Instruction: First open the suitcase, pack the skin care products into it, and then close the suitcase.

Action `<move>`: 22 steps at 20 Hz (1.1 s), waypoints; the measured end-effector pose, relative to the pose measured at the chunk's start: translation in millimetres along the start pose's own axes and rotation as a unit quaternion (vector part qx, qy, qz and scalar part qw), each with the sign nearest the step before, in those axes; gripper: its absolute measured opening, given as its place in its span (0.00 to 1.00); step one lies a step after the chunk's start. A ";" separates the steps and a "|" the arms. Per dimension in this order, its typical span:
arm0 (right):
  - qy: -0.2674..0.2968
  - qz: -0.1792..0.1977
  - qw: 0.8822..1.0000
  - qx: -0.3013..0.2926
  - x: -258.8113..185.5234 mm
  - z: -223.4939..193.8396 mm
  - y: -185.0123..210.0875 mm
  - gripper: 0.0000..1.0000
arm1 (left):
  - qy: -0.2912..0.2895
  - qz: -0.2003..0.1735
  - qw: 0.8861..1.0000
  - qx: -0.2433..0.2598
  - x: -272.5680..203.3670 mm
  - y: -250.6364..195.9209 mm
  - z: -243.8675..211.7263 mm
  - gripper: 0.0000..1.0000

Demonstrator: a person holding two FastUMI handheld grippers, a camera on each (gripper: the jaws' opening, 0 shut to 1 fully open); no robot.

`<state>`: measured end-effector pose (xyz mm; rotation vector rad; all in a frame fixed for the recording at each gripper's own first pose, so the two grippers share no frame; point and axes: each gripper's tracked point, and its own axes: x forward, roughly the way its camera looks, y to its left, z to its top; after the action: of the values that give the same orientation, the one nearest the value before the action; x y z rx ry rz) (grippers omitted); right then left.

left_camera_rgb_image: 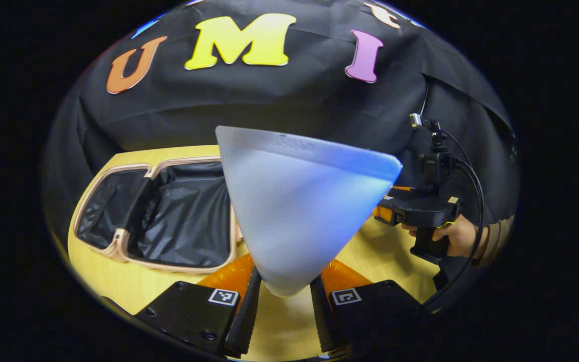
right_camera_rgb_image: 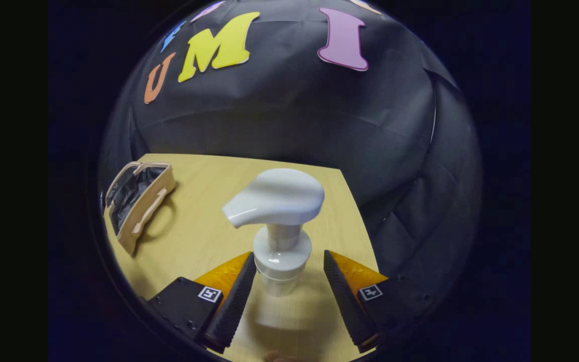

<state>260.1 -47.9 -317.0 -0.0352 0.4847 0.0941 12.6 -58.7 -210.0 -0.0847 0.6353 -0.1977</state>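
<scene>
Two of my fingers in the left gripper view clamp a frosted tube (left_camera_rgb_image: 299,211) in my left gripper (left_camera_rgb_image: 283,301); the open suitcase (left_camera_rgb_image: 159,213) lies near the table's (left_camera_rgb_image: 118,281) far left edge. In the right gripper view, my right gripper (right_camera_rgb_image: 287,291) brackets a pump bottle (right_camera_rgb_image: 279,226), fingers parted, not touching.

Dim booth, fisheye edge warp, soft shadows, glare on pump head (right_camera_rgb_image: 275,197).
</scene>
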 end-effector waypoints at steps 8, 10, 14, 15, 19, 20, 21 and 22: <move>0.020 -0.030 0.999 0.015 -21.4 -9.9 12.7 0.49 | -0.025 0.048 0.998 -0.022 -40.6 93.9 26.0 0.52; 0.021 -0.025 0.999 0.017 -42.4 -10.3 23.8 0.49 | -0.034 0.044 0.998 -0.017 -37.1 115.6 38.2 0.53; 0.015 -0.009 1.000 0.015 -97.1 -6.5 52.6 0.49 | -0.040 0.062 0.997 0.004 -19.8 167.9 60.2 0.52; 0.015 -0.004 0.999 0.031 -111.8 -5.8 60.4 0.49 | -0.032 0.068 0.997 0.005 -10.1 180.7 62.0 0.53; 0.019 0.014 0.996 0.081 -165.3 -9.8 103.8 0.49 | 0.006 0.077 0.997 0.010 40.0 212.7 58.2 0.52; 0.014 0.016 0.997 0.073 -176.1 -9.8 113.4 0.49 | 0.021 0.074 0.997 0.007 52.7 216.0 52.7 0.52; 0.012 0.017 0.998 0.060 -187.1 -12.3 122.6 0.49 | 0.037 0.073 0.997 0.003 64.7 218.4 45.4 0.51; 0.010 0.018 0.999 0.046 -196.7 -13.9 129.1 0.49 | 0.052 0.072 0.996 0.000 75.2 219.9 38.3 0.52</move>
<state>67.6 63.7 -239.0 0.0634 0.5084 0.1066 129.2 141.3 -253.5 -0.0278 0.7420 -0.0632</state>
